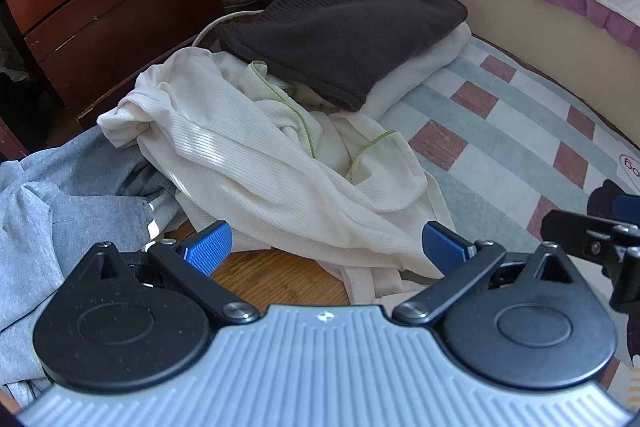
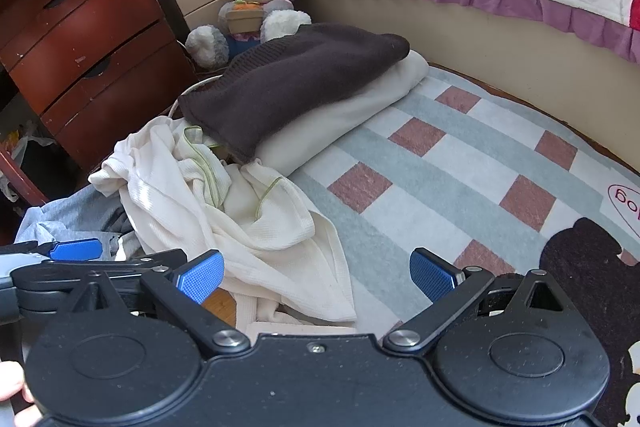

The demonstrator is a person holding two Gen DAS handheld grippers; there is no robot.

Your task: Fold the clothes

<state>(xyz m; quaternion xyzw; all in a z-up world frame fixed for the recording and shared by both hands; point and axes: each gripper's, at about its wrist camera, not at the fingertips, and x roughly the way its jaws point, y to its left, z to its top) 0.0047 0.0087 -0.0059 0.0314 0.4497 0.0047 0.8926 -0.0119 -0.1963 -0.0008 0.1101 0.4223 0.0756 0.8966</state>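
Cream waffle-knit garment (image 1: 256, 163), crumpled, lies where we work, half on the checked mat (image 1: 500, 131) and half on bare wood, just before both grippers. Our left gripper (image 1: 326, 247) and right gripper (image 2: 316, 277) gape wide, holding nothing. A dark knit (image 1: 348, 35) tops a folded white piece behind; grey cloth (image 1: 60, 207) lies left.

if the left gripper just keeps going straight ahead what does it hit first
Most likely the crumpled cream waffle-knit garment, which lies directly ahead between the open fingers of the left gripper; depth is unclear.
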